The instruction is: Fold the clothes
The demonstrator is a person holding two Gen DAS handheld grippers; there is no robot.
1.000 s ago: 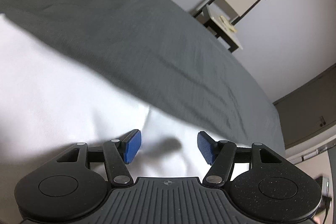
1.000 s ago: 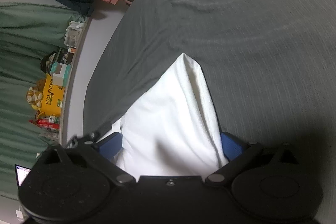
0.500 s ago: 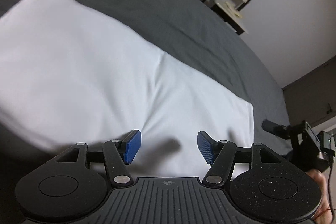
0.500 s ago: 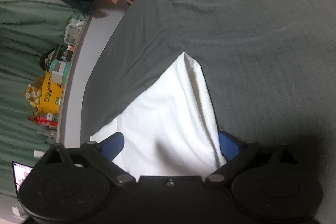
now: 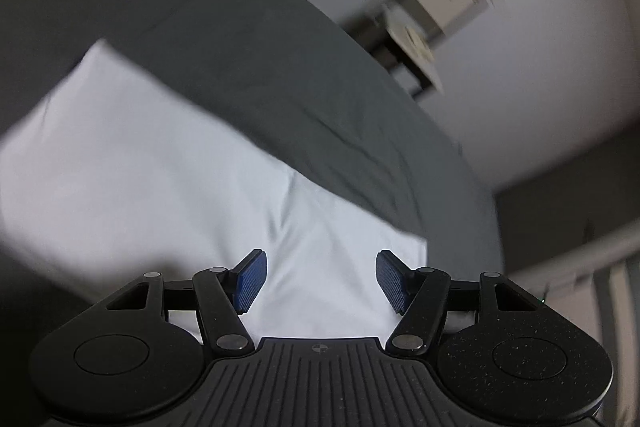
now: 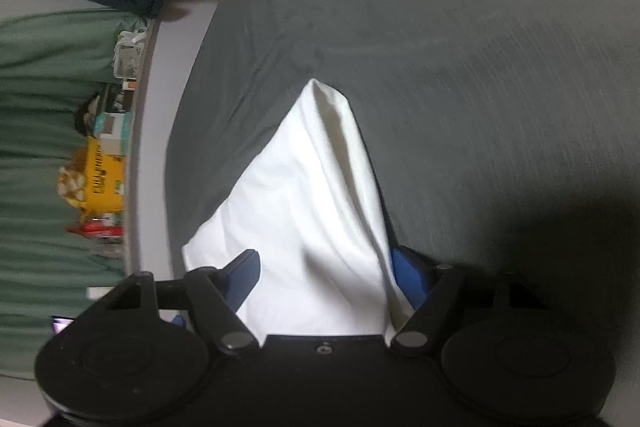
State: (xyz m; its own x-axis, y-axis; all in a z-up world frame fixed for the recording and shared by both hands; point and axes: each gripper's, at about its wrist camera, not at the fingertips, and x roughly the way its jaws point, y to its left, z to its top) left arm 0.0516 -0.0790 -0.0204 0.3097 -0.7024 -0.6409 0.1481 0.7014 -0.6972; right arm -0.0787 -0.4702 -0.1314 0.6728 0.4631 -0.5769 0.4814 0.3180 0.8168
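A: Where is the smooth white cloth garment (image 5: 168,163)?

B: Spread flat on the dark grey bed cover (image 5: 248,39), reaching from the near edge toward the far left. The left-wrist view is blurred.

A: And the left gripper (image 5: 318,281)?

B: Its blue-padded jaws stand wide apart above the near part of the garment, holding nothing.

A: The right gripper (image 6: 326,281)?

B: Also spread wide; the garment runs between its blue pads (image 6: 404,277) and narrows to a point farther off. Whether they touch the fabric, I cannot tell. A green curtain (image 6: 44,147) hangs at the far left.
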